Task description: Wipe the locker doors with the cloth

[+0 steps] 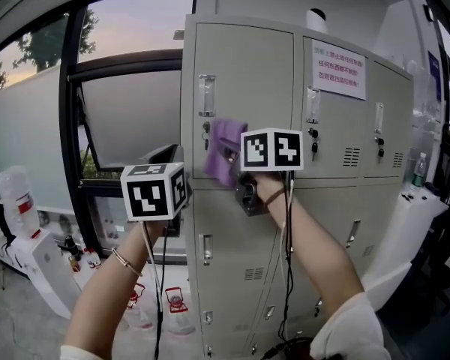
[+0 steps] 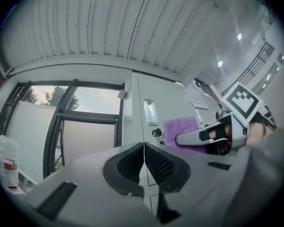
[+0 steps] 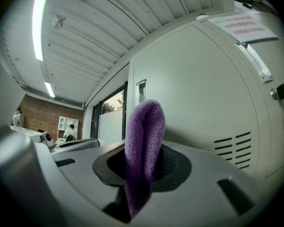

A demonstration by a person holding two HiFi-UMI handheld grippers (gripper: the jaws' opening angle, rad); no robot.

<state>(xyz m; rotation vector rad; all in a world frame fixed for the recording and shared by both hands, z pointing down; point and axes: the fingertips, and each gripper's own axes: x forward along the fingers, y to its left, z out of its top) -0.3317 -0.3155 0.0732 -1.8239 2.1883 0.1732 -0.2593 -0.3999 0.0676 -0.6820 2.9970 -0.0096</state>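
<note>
A tall grey locker (image 1: pixel 244 88) with several doors fills the middle of the head view. My right gripper (image 1: pixel 237 165) is shut on a purple cloth (image 1: pixel 224 153) and holds it against the upper left door, just right of that door's handle and key lock. In the right gripper view the cloth (image 3: pixel 143 141) stands folded between the jaws of that gripper (image 3: pixel 143 168), with the door (image 3: pixel 194 93) close behind. My left gripper (image 1: pixel 156 192) hangs lower left, off the locker, shut with nothing in it (image 2: pixel 143 167). Its view shows the cloth (image 2: pixel 182 128) on the door.
A large window (image 1: pixel 127 111) lies left of the locker. A water bottle (image 1: pixel 18 195) on a white dispenser stands far left, with small bottles (image 1: pixel 172 302) on the floor. A paper notice (image 1: pixel 338 69) is on the middle door. A white machine (image 1: pixel 409 220) stands right.
</note>
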